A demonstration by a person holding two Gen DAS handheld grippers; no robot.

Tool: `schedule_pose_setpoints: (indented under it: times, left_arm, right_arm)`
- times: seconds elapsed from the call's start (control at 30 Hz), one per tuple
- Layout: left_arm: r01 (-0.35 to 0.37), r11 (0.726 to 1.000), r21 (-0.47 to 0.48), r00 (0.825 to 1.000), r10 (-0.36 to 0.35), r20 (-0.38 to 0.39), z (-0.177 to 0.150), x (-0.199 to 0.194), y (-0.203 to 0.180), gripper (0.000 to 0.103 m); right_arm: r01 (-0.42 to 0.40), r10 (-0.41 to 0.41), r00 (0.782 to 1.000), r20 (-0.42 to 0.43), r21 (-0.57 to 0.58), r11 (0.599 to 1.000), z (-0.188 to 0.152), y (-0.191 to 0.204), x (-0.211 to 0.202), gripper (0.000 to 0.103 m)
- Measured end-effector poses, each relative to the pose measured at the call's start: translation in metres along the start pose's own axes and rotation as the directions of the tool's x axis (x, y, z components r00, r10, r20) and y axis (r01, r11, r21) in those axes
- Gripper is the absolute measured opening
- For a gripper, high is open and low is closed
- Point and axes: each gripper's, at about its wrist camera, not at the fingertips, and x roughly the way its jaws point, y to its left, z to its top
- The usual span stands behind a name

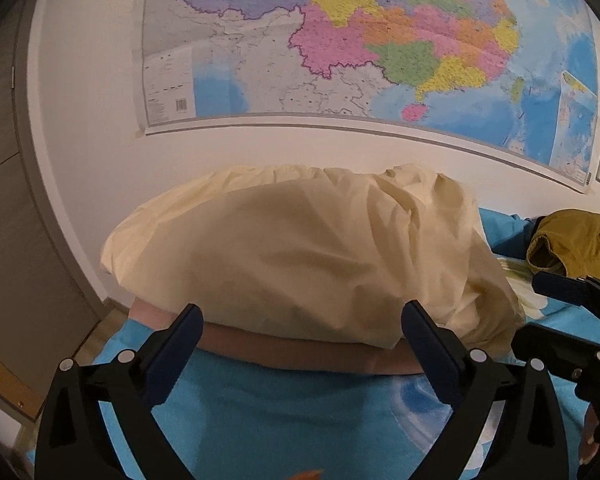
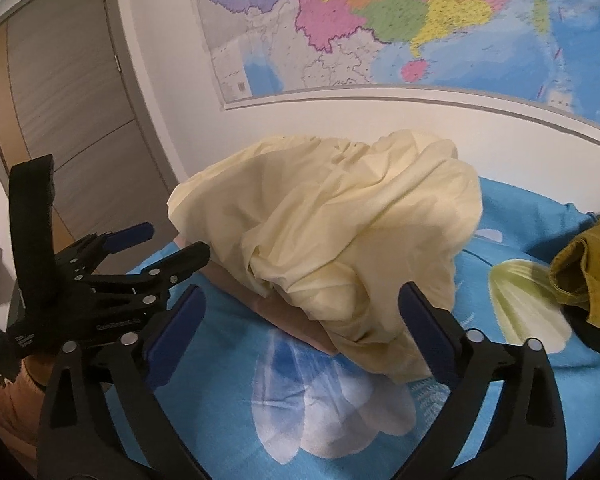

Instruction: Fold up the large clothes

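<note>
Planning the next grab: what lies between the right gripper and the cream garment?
Only bare blue bedsheet separates the open right gripper from the cream garment, seen in the right wrist view.

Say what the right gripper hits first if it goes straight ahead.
Most likely the pale yellow garment bunched on the blue bed sheet. The open right gripper points at its near edge; depth is unclear.

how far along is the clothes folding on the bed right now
Done: the cream garment sits bundled on a pinkish folded piece on the blue bedsheet. In hand: nothing; the left gripper and right gripper are open and empty. Left: the mustard garment lies crumpled, unfolded.
</note>
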Motion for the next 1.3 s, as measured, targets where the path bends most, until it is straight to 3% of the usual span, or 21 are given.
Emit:
schedule_pose_setpoints:
  times: [0.77,1.3]
  left_arm:
    - [-0.041,0.998,-0.052,0.999,0.041,0.004,-0.012,-0.025,-0.009,0.096]
    - [-0.055,0.998,-0.036,0.998,0.056,0.011,-0.02,-0.037,-0.02,0.096]
  right_arm:
    - [0.026,-0.026,1.0,0.011,-0.006,1.0,-0.016,0.009,-0.015,0.097]
    - [0.034,-0.034,0.999,0.02,0.007,0.999,-0.025,0.009,-0.028,0.097]
